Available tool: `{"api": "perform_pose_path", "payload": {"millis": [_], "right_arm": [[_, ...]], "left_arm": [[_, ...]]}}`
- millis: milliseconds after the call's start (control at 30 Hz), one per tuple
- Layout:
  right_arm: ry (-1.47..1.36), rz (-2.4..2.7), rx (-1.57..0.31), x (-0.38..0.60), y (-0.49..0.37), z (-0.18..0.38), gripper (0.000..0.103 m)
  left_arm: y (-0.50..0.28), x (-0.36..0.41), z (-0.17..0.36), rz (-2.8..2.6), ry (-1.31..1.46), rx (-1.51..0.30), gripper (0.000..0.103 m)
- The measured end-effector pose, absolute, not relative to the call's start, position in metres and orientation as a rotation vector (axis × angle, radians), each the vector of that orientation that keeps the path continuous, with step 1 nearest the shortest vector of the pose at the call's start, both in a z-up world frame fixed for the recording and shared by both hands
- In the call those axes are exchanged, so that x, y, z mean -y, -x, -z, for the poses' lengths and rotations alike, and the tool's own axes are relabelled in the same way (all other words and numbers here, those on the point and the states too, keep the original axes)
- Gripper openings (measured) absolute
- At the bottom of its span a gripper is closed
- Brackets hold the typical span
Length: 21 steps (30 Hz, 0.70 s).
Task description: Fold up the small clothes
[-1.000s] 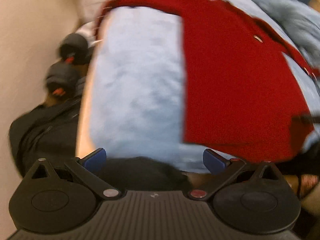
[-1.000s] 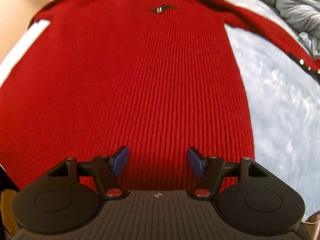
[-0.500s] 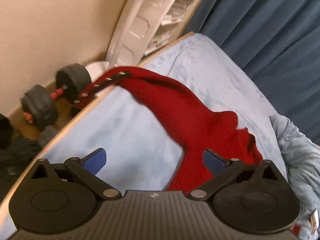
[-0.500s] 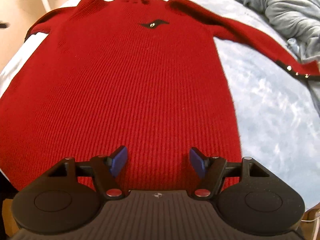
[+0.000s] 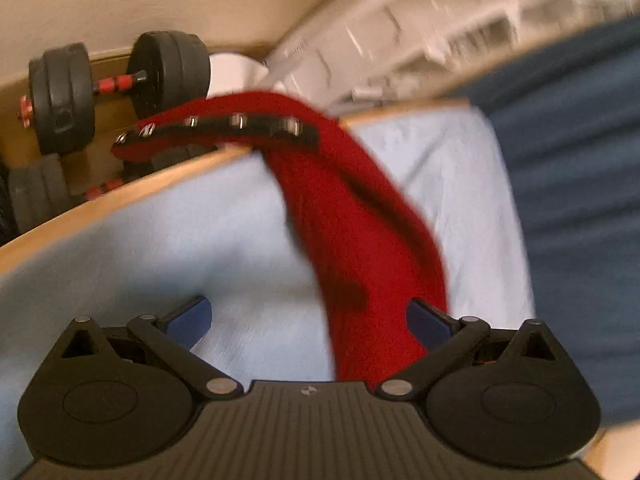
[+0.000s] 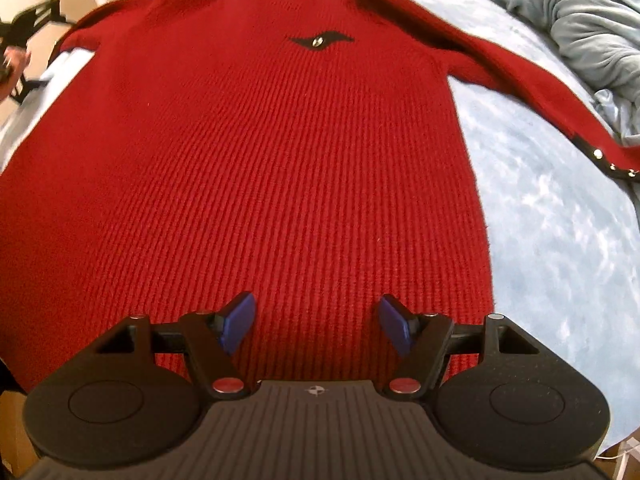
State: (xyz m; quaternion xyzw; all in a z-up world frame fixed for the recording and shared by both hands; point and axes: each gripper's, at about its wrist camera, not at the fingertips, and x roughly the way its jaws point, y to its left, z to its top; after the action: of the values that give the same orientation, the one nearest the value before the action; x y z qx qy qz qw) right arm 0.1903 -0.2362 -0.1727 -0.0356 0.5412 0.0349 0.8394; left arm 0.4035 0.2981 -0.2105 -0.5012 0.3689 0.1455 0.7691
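Showing only from the left wrist: dumbbell (image 5: pixel 120 80) beyond sweater (image 5: pixel 360 220) cuff.

Around the sweater (image 6: pixel 256 168) the bedsheet (image 6: pixel 560 248) lies bare to its right, giving room there, though a rumpled blanket (image 6: pixel 568 20) crowds the far end beyond the right sleeve (image 6: pixel 520 76). Its left sleeve (image 5: pixel 360 216) hangs over the bed edge (image 5: pixel 120 196), where dumbbells (image 5: pixel 116 84) block the floor below.
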Motion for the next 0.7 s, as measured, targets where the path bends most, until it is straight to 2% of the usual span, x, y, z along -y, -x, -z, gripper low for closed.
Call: {"api": "perform_pose_path", "payload": {"millis": [67,100,133,167,200,300,433,500,567,600,667,700], "right_arm": [[0.1,-0.081,-1.145,0.236,-0.189,0.175,0.07],[0.11,-0.079,-1.147,0.236,-0.189,0.177,0.07],[0.118,-0.074,-1.151,0.237,-0.189,0.179,0.07],[0.12,-0.068,-1.155,0.238,-0.189,0.181,0.07],[0.115,-0.061,-1.159,0.24,-0.189,0.183,0.07],[0.082,-0.053,-1.156,0.247,-0.189,0.183,0.07],[0.072,-0.048,-1.139,0.25,-0.19,0.182,0.07],[0.056,-0.035,-1.123,0.251,-0.189,0.177,0.07],[0.031,-0.041,-1.102,0.253,-0.182,0.171,0.07],[0.028,-0.045,-1.094,0.255,-0.176,0.169,0.07],[0.038,-0.049,-1.087,0.261,-0.168,0.166,0.07],[0.042,-0.04,-1.088,0.266,-0.161,0.166,0.07]], "left_arm": [[-0.414,-0.305,0.208,-0.335,1.115,-0.768,0.102],[-0.42,-0.307,0.204,-0.343,1.1,-0.753,0.097],[-0.427,-0.305,0.195,-0.362,1.048,-0.741,0.062],[-0.435,-0.302,0.185,-0.368,0.984,-0.737,0.009],[-0.44,-0.297,0.175,-0.368,0.948,-0.732,0.0],[-0.438,-0.269,0.118,-0.347,0.822,-0.593,0.0],[-0.42,-0.15,0.019,0.039,0.493,-0.447,0.0],[-0.397,-0.084,0.003,0.249,0.388,-0.454,0.0],[-0.376,-0.035,0.014,0.353,0.308,-0.504,0.009],[-0.369,-0.022,0.026,0.371,0.302,-0.54,0.017],[-0.364,-0.019,0.056,0.349,0.324,-0.625,0.079],[-0.365,-0.028,0.071,0.298,0.348,-0.663,0.089]]}}
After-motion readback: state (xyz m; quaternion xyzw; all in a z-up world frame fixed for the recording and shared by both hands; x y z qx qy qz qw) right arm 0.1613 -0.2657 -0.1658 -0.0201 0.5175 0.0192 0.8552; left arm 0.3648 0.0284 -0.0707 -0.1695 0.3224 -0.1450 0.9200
